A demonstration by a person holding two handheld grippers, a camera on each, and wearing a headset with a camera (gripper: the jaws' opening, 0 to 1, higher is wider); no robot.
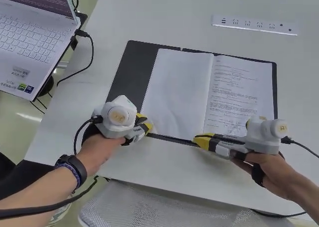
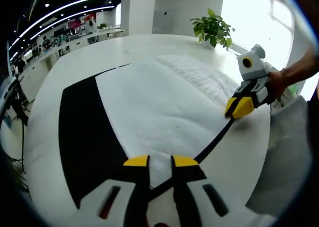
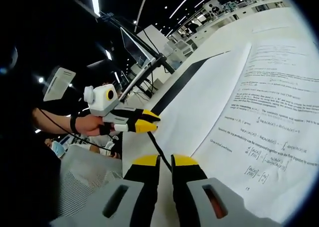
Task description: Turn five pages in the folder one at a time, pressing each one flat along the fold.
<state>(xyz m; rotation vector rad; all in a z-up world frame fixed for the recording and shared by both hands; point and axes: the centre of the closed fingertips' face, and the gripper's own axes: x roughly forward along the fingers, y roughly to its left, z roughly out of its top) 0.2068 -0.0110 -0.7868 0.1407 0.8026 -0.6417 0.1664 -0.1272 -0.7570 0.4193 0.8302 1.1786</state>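
Note:
The folder [image 1: 132, 72] lies open on the white table, its black cover showing at the left. A blank white page [image 1: 177, 92] lies turned on the left side and a printed page [image 1: 239, 97] on the right. My left gripper [image 1: 144, 127] sits at the blank page's near left corner, its jaws [image 2: 159, 162] a narrow gap apart with nothing held between them. My right gripper [image 1: 199, 140] rests at the folder's near edge just below the fold, jaws [image 3: 165, 161] shut and empty. Each gripper shows in the other's view: the right gripper [image 2: 238, 107], the left gripper [image 3: 149, 123].
A white laptop [image 1: 30, 33] stands at the far left with a black cable [image 1: 84, 57] running past the folder. A power strip [image 1: 254, 24] lies at the back right. A mesh chair [image 1: 149, 207] is below the table's near edge. A potted plant [image 2: 212, 25] stands beyond.

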